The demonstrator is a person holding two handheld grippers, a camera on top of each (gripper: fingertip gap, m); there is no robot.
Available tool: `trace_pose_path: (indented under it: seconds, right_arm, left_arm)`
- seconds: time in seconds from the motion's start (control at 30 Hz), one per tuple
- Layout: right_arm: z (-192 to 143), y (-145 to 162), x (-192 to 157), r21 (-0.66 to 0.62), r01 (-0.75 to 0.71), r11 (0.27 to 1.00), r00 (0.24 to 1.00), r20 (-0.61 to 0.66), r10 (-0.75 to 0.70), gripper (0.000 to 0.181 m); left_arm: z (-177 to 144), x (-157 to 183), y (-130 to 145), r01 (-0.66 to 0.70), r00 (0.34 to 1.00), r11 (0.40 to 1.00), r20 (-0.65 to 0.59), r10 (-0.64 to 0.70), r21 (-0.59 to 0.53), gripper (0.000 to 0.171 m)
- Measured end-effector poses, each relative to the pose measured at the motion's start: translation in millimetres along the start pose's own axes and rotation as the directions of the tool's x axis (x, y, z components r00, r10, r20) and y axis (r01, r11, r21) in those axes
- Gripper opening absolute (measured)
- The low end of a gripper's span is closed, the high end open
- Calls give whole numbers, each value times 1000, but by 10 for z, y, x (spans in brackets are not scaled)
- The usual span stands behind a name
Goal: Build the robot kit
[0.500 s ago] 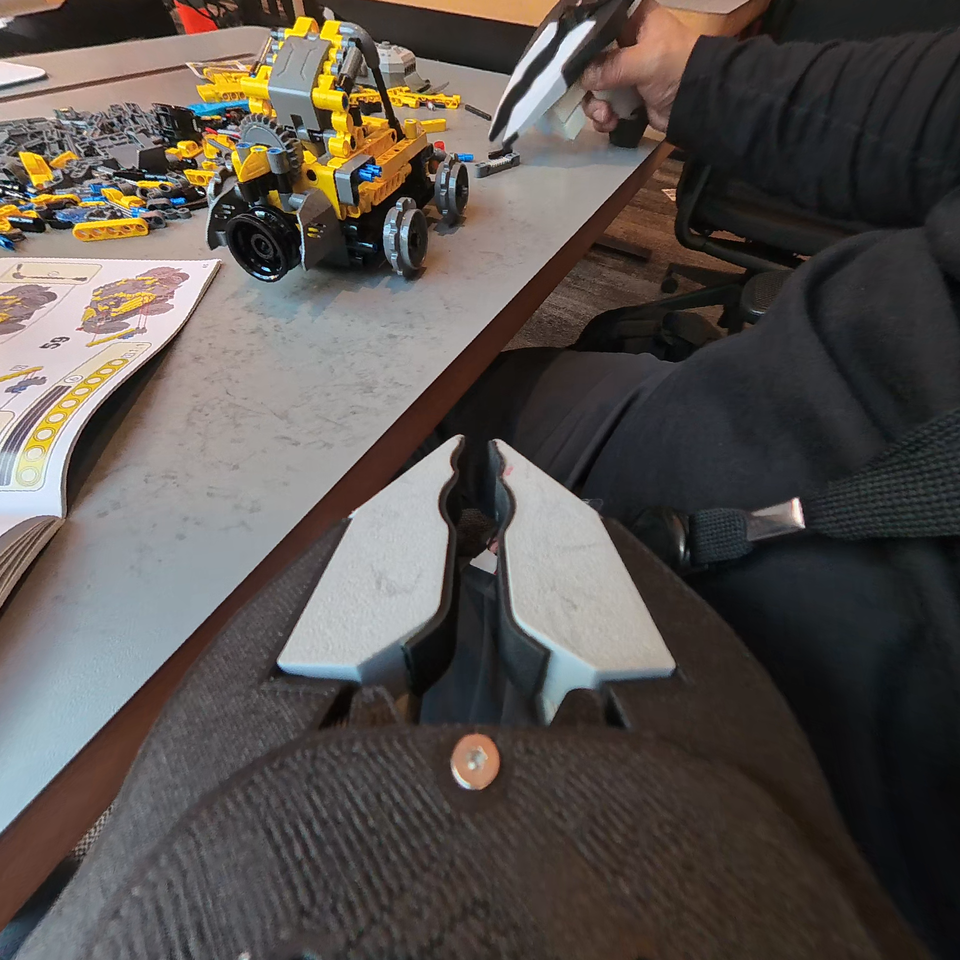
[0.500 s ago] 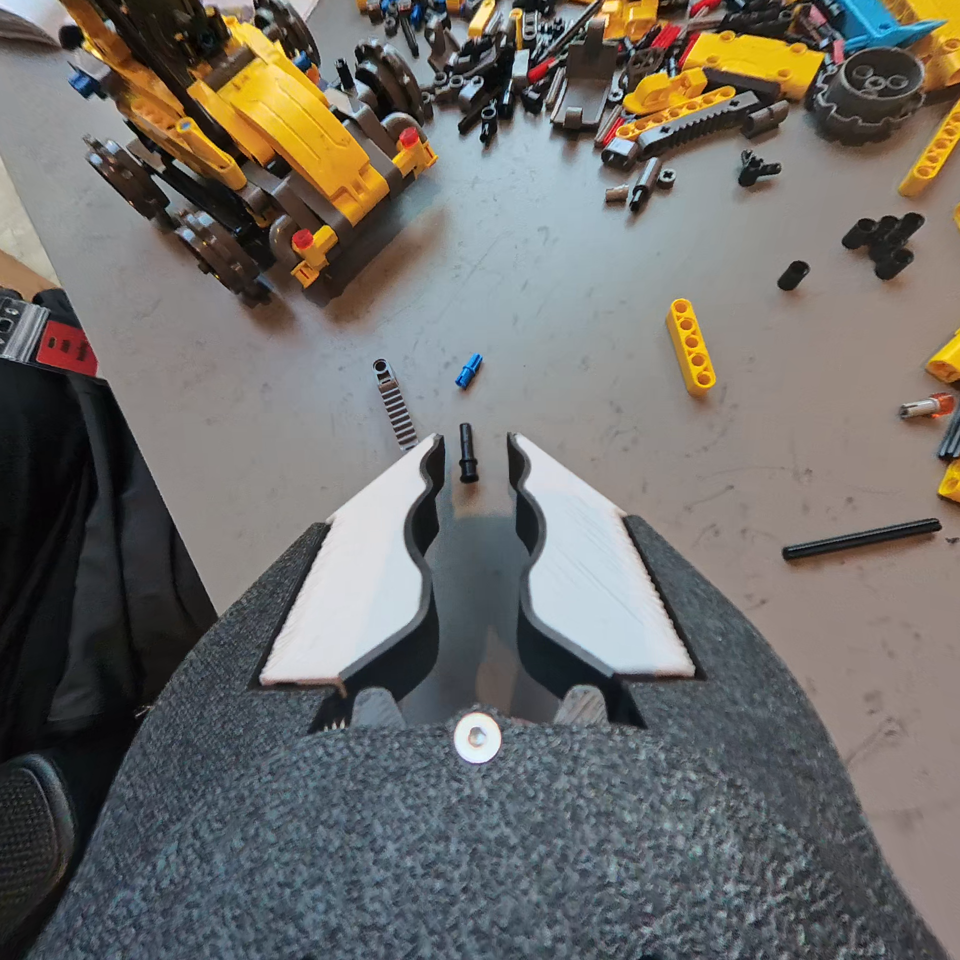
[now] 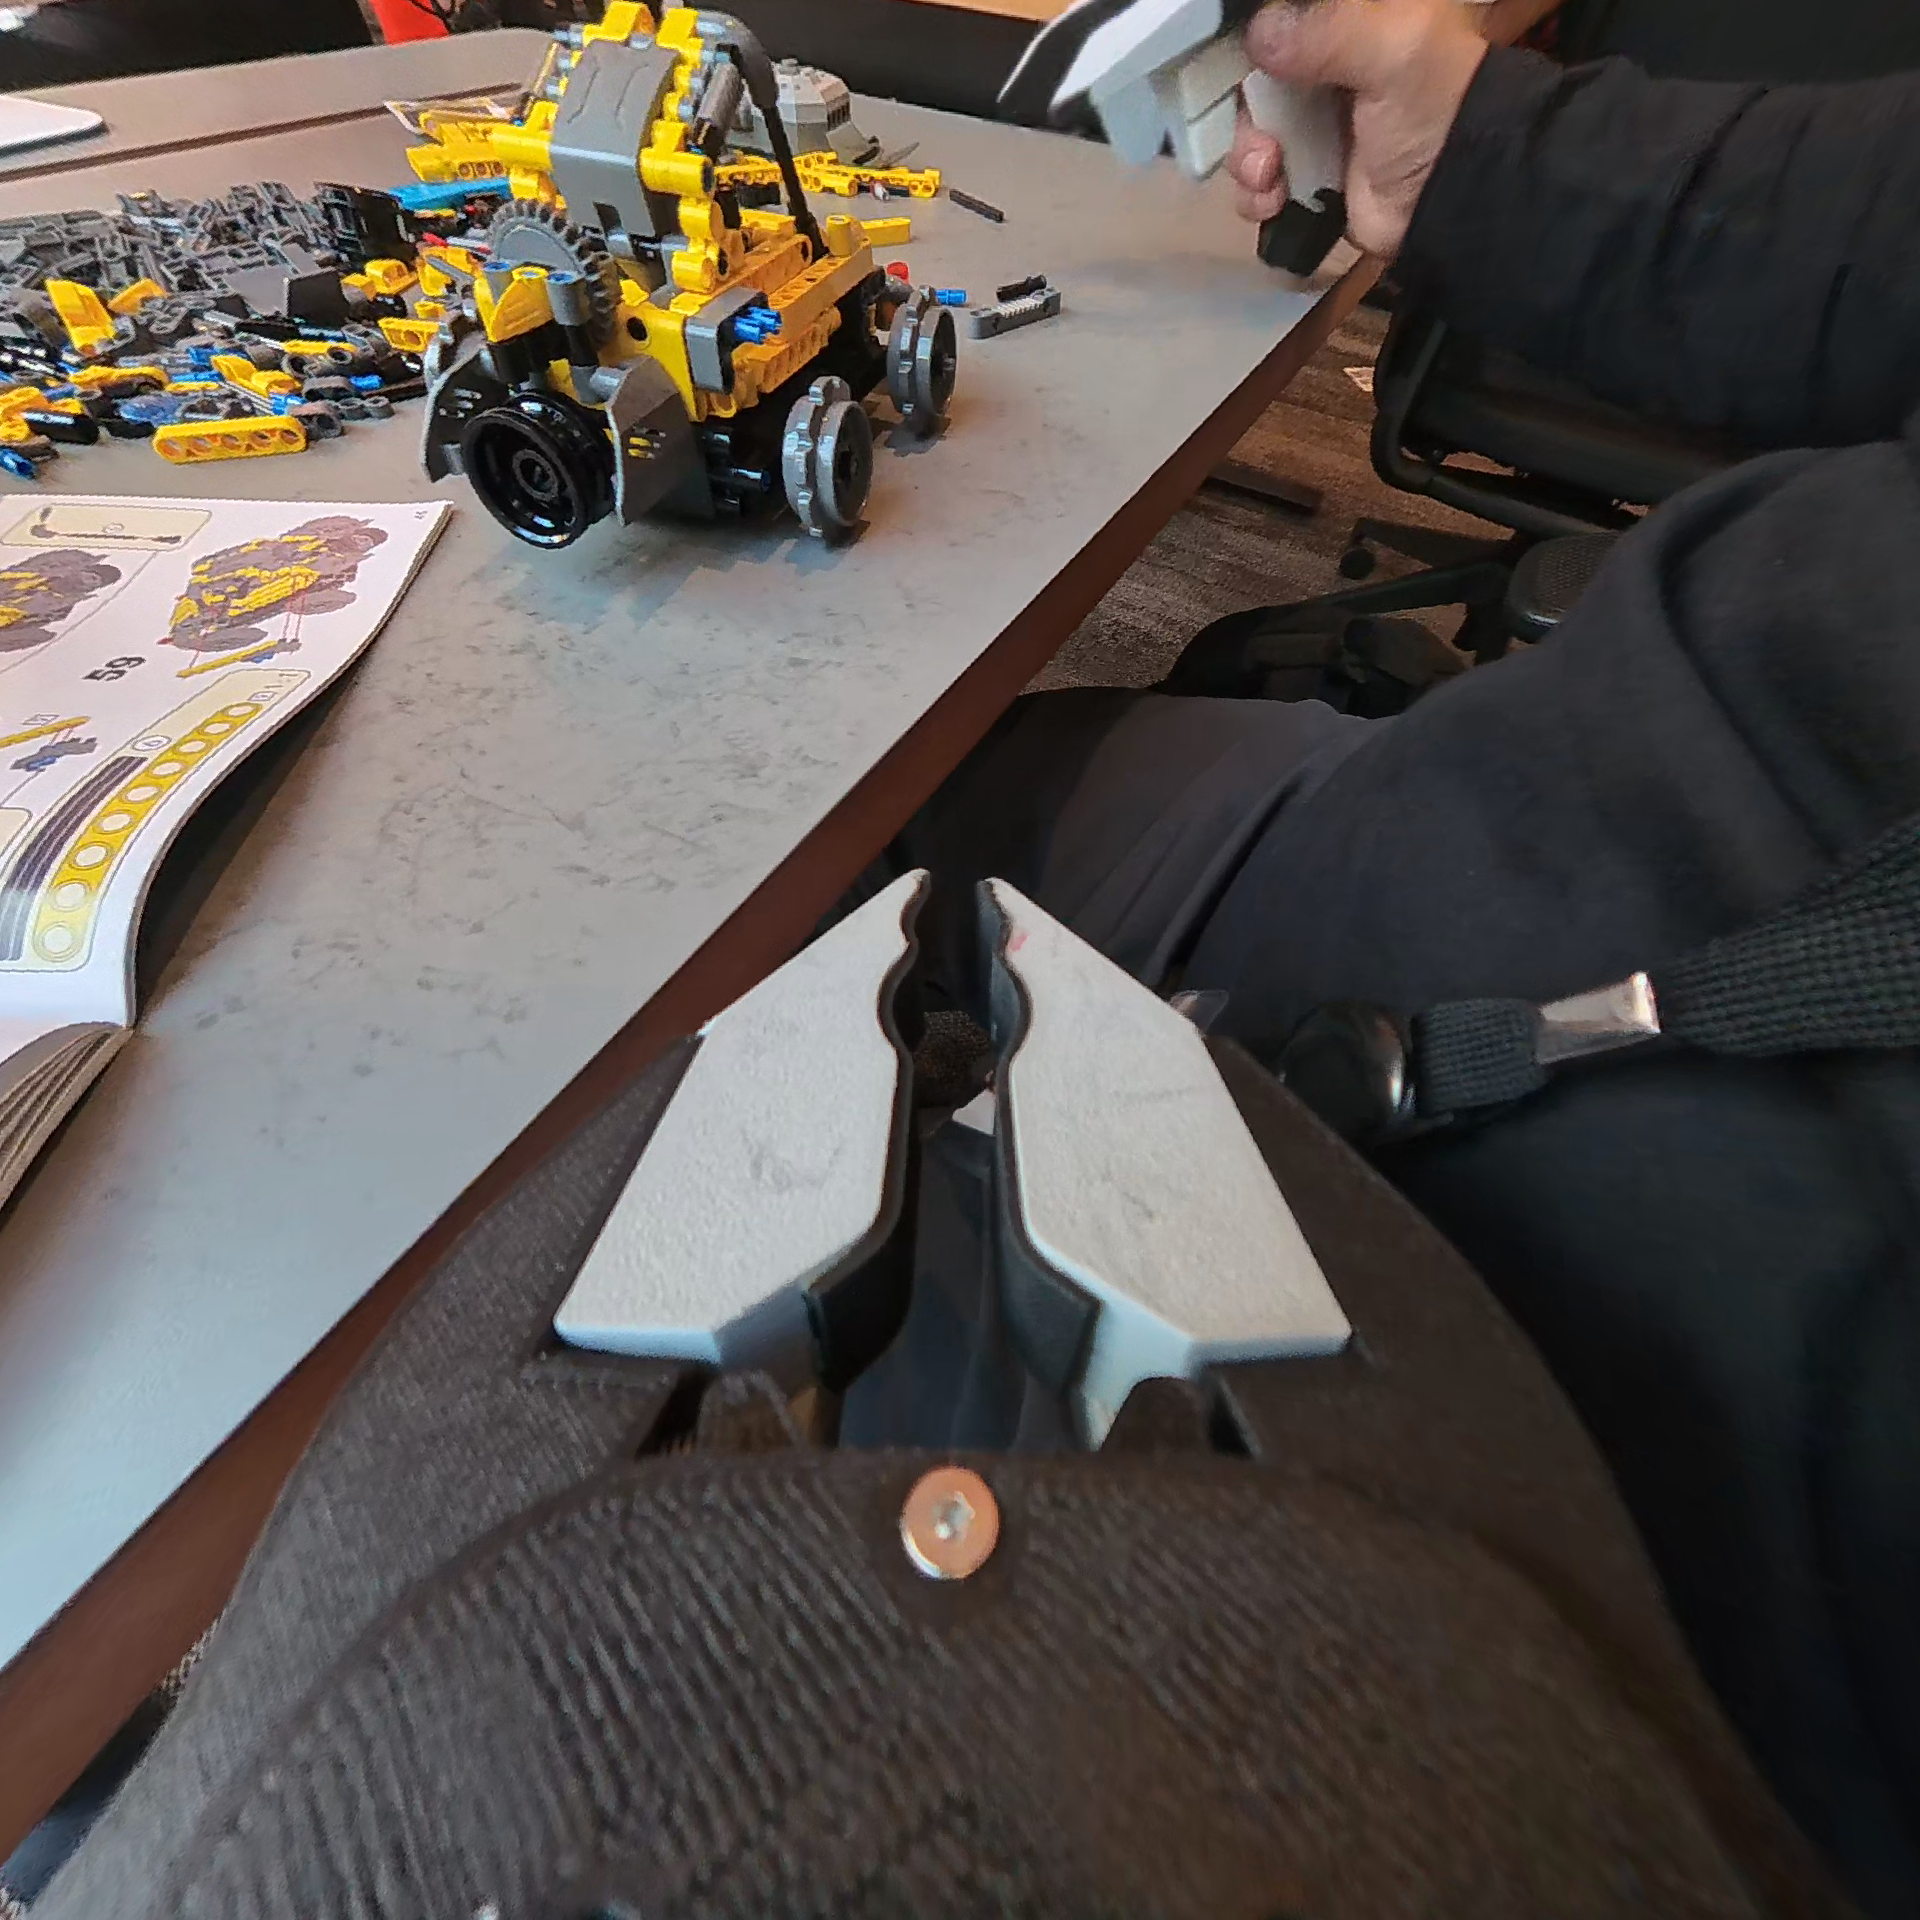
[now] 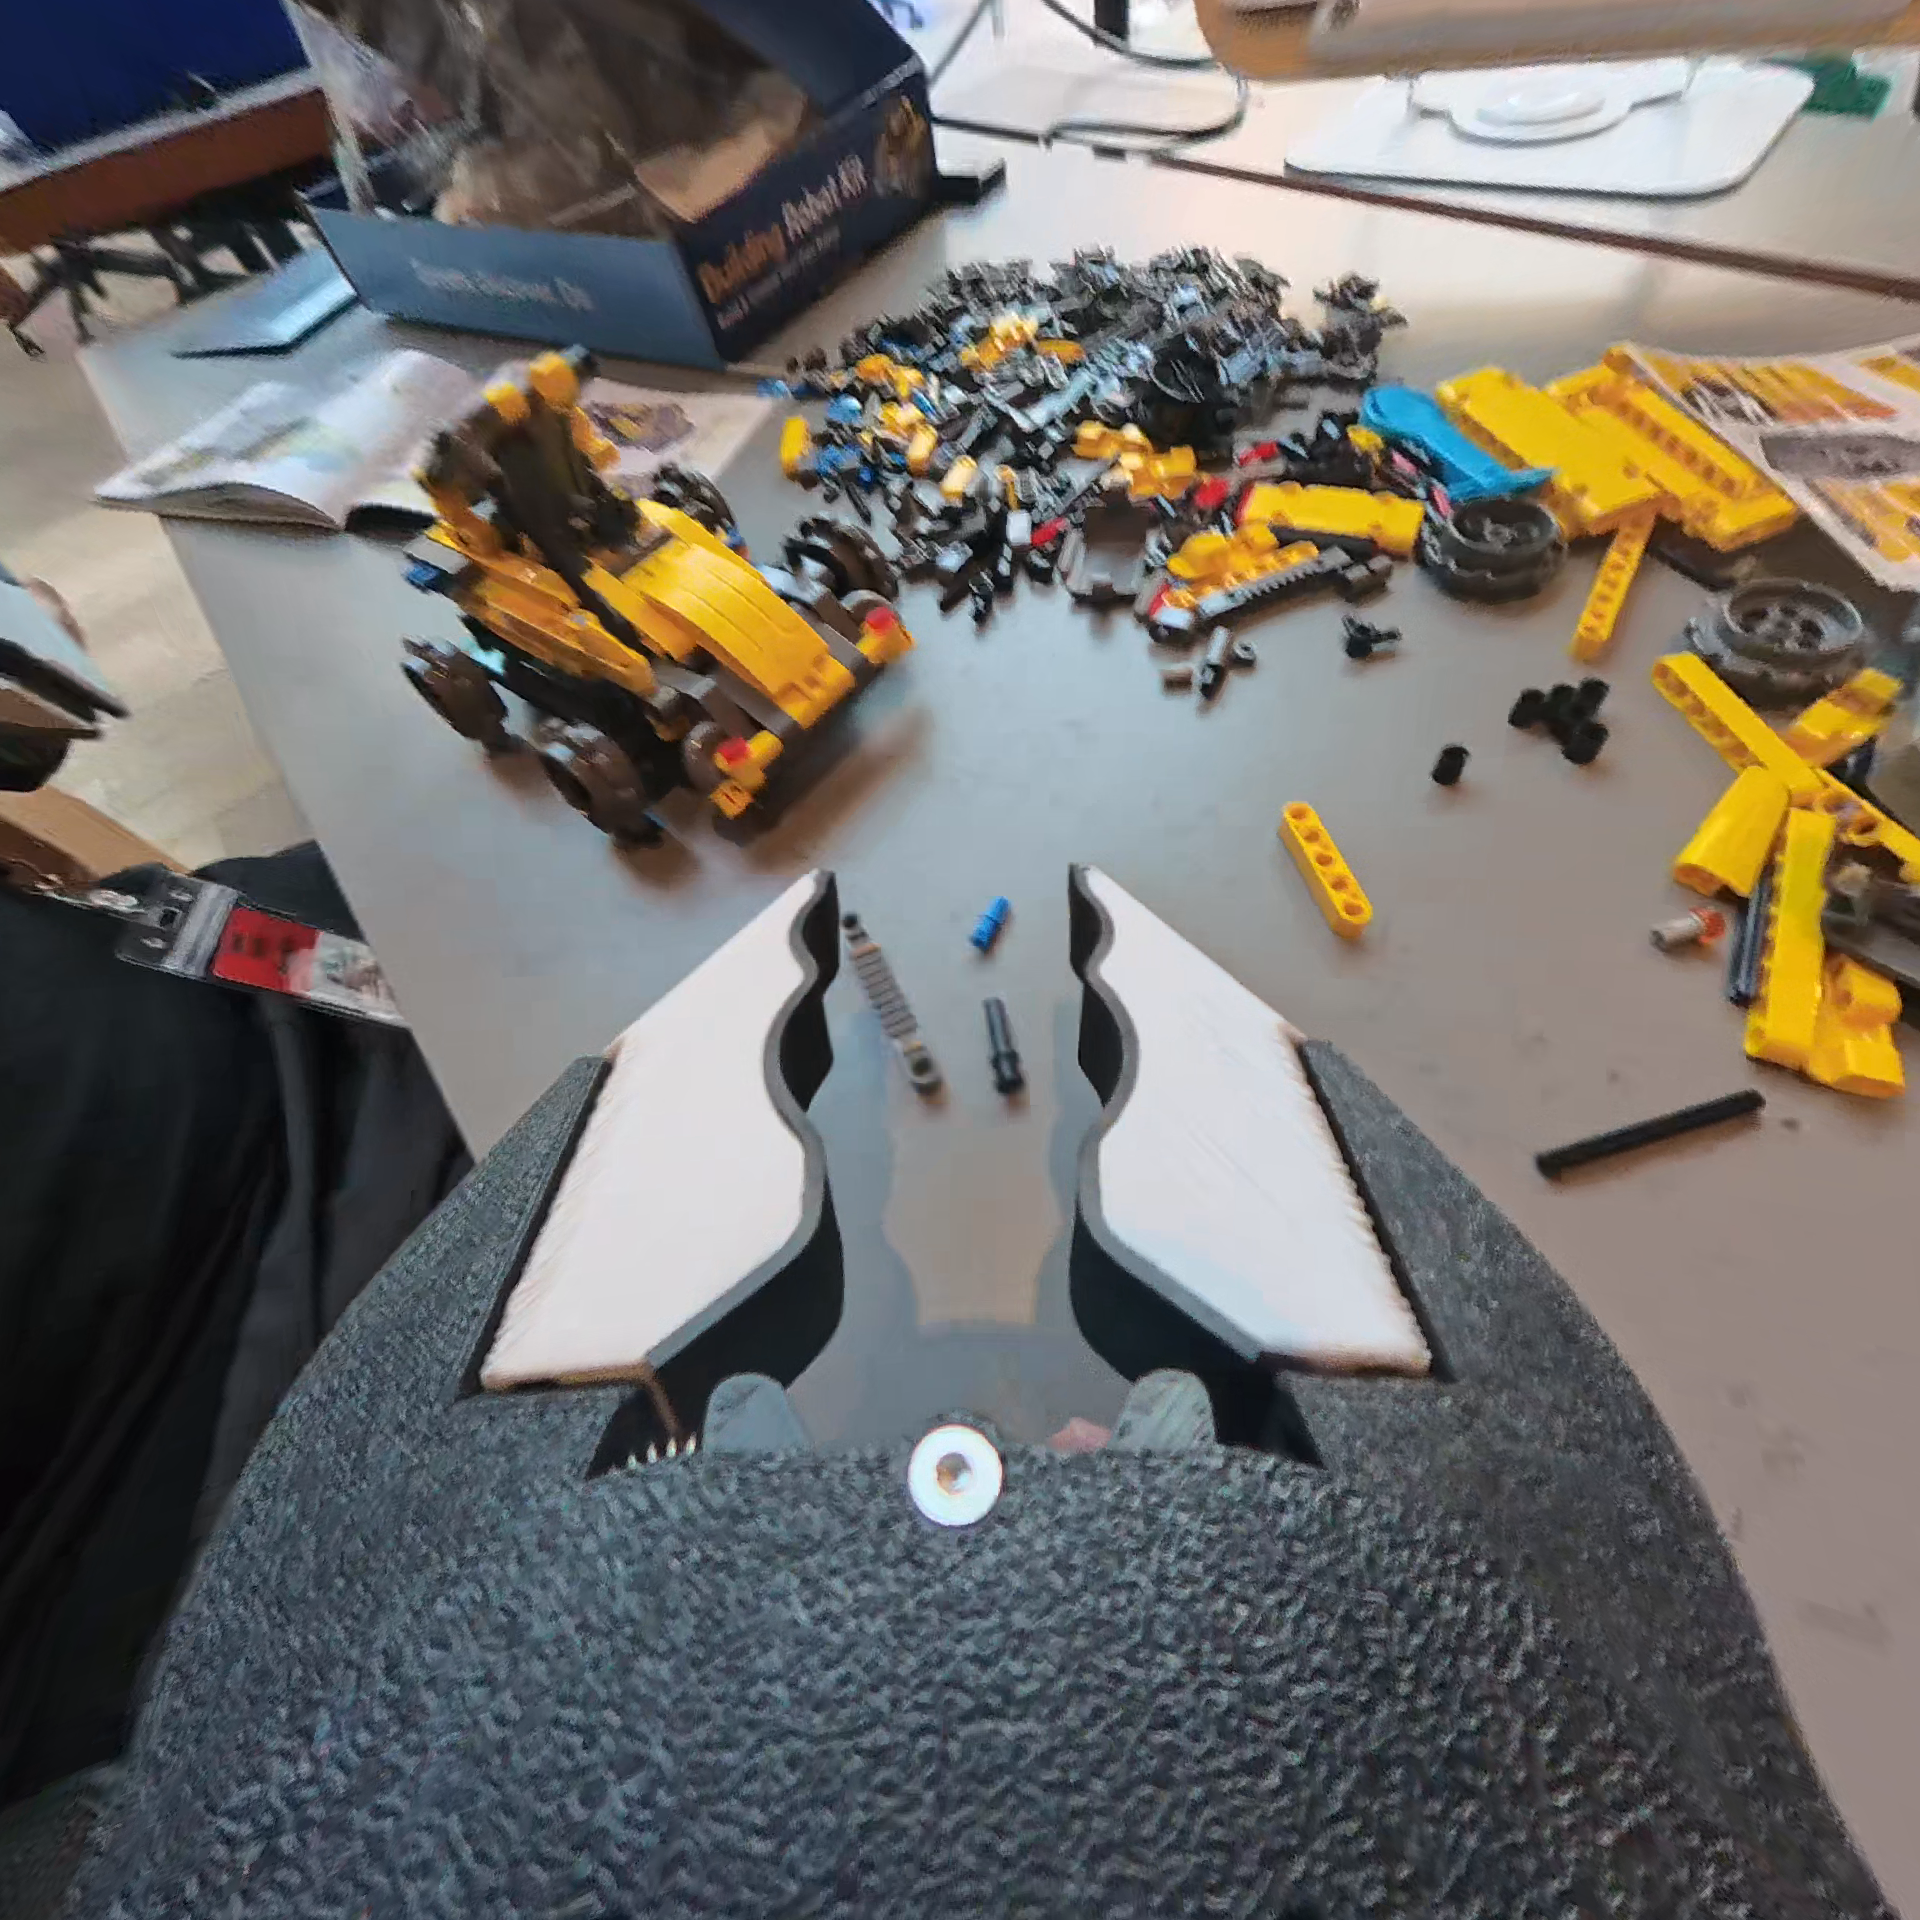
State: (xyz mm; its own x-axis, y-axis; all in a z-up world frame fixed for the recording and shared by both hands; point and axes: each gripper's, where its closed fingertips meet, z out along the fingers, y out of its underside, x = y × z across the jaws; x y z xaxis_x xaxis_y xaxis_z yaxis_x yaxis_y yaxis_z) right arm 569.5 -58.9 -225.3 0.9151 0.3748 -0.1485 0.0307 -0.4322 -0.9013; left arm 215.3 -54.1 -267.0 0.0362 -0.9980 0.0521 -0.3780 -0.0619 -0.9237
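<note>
**Right jaws wider and pulled back; left gripper idle off the table**

Since half a second ago the right gripper (image 4: pixel 951 883) has spread its jaws much wider and drawn up and back from the table (image 4: pixel 1091 790), so its view now takes in far more of the surface. The left gripper (image 3: pixel 954 888) has hardly shifted.

The right jaws stand wide open and hold nothing. Seen between the two fingers are three small parts lying on the table: a black pin (image 4: pixel 1003 1044) near the middle of the gap, a grey toothed strip (image 4: pixel 894 1003) just beside the left finger, and a blue pin (image 4: pixel 989 923) a little farther out. None touches a finger; how high the tips hang above them I cannot tell. The black pin and the strip lie near each other and roughly parallel.

Farther out, a yellow holed beam (image 4: pixel 1325 871) lies to the right and a black axle (image 4: pixel 1647 1132) nearer the table's edge. The yellow and grey vehicle model (image 4: pixel 644 644) stands ahead to the left, with a heap of loose parts (image 4: pixel 1143 416) behind it and a dark blue box (image 4: pixel 623 239) beyond.

The left jaws are drawn almost together, only a narrow slit between them, gripping nothing. They point past the table's edge, over the person's dark-clothed lap. An open instruction booklet (image 3: pixel 156 675) lies on the table to the left.
</note>
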Motion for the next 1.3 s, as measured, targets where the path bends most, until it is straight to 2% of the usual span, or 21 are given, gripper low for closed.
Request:
trace_pose_path:
  seconds: [0.07, 0.13, 0.23, 0.3, 0.37, 0.43, 0.47, 0.5, 0.53, 0.6, 0.77, 0.87, 1.0, 1.17, 1.3]
  right_arm:
    - [22, -133, -135, 32, 52, 998, 999, -17, -51, 47]
    - [67, -220, -182, 34, 114, 993, 992, -57, -112, 48]
    - [125, -362, -168, 47, 134, 990, 988, -84, -130, 48]
    - [148, -505, -131, 95, 120, 988, 990, -91, -112, 48]
    - [179, -623, -93, 137, 93, 986, 993, -84, -82, 48]
    - [227, -673, -61, 146, 58, 988, 997, -64, -49, 48]
    - [251, -675, -44, 138, 44, 989, 998, -58, -36, 48]
    - [273, -665, -19, 124, 32, 992, 998, -59, -25, 47]
    - [291, -650, 3, 108, 21, 994, 998, -63, -14, 48]
    - [303, -615, 48, 72, 7, 997, 997, -80, -1, 47]
    - [261, -575, 383, -6, -35, 999, 977, -209, 33, 47]
    - [247, -672, 643, 12, -89, 996, 959, -269, 89, 47]
    - [259, -883, 930, 78, -91, 993, 921, -373, 114, 47]
    - [281, -993, 1006, 95, -54, 994, 898, -431, 90, 47]
    - [283, -1004, 989, 105, -57, 993, 899, -428, 97, 47]
  left_arm:
    - [-20, -70, -24, -3, 999, 1000, 35, 3, 5, 7]
    - [-114, -362, -158, -20, 985, 998, 174, 11, 51, 5]
    - [-571, -929, -410, -54, 906, 994, 423, 6, 100, 0]
    - [-859, -1343, -375, -38, 839, 998, 544, 10, 40, 0]
    - [-1038, -1676, -310, -35, 800, 999, 598, 50, -35, 0]
    - [-1063, -1842, -299, -39, 816, 995, 573, 83, -89, 0]
    - [-990, -1851, -250, -6, 854, 994, 516, 62, -109, 0]
    - [-863, -1810, 12, 92, 905, 972, 426, 10, -218, 0]
    - [-749, -1817, 339, 192, 926, 923, 374, -57, -335, 5]
    - [-762, -1804, 339, 221, 924, 929, 367, -102, -298, 0]
    - [-808, -1822, 274, 107, 875, 963, 483, 28, -249, 0]
    - [-808, -1775, 263, 127, 885, 972, 465, -22, -196, 0]
    - [-850, -1756, 229, 115, 869, 984, 493, -35, -133, 0]
    - [-882, -1698, 237, 79, 866, 989, 500, -4, -127, 0]
    - [-928, -1679, 245, 111, 872, 989, 486, -51, -96, 0]
